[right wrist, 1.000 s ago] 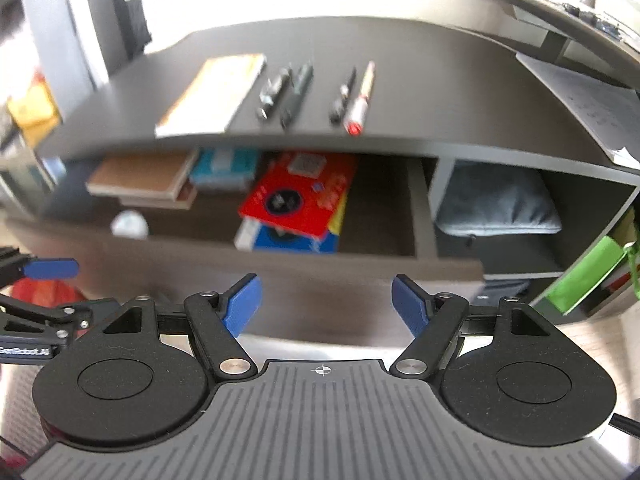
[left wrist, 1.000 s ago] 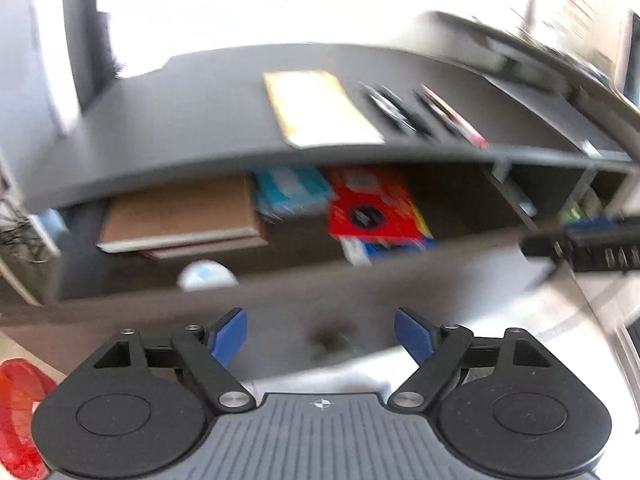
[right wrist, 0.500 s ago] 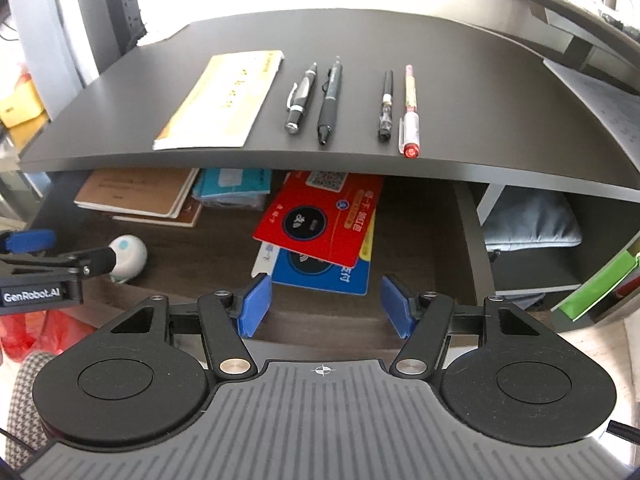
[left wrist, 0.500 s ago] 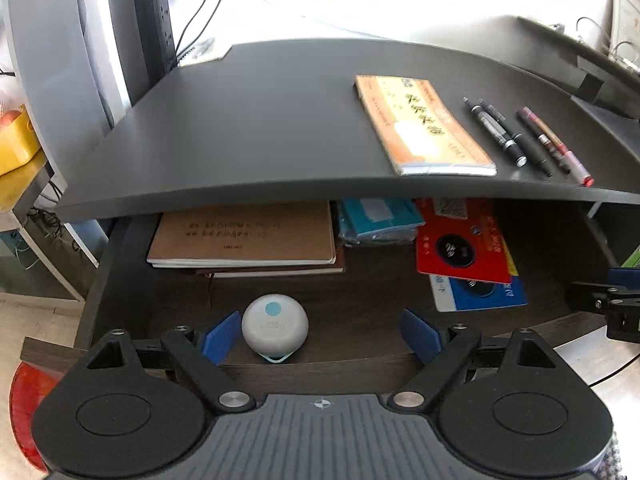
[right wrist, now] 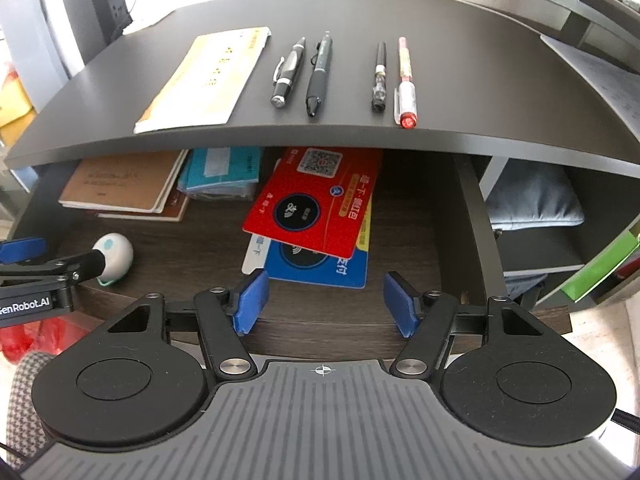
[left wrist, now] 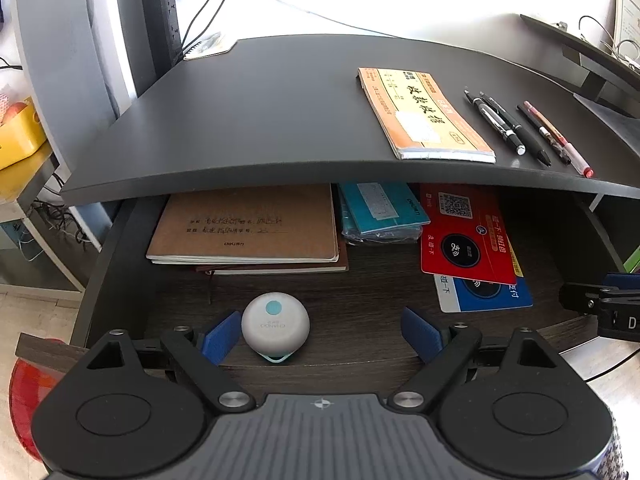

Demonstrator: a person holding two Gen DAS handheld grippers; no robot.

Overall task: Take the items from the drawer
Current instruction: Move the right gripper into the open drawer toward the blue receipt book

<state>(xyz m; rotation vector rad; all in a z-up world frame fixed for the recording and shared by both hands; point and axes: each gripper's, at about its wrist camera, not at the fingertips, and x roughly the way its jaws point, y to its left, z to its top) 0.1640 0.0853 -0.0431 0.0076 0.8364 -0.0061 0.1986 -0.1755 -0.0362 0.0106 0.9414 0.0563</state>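
Both grippers hang over the front edge of the open drawer [left wrist: 120, 240], fingers spread wide and holding nothing. The left gripper [left wrist: 320, 332] frames a white puck [left wrist: 275, 327] near the front edge. The right gripper [right wrist: 326, 300] faces a red card [right wrist: 316, 204] lying on a blue card [right wrist: 320, 268] mid-drawer.

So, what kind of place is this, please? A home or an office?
Most likely an office workstation, though a home study is possible. A dark desk carries four pens and a receipt booklet; its open drawer holds notebooks; a power strip stands behind.
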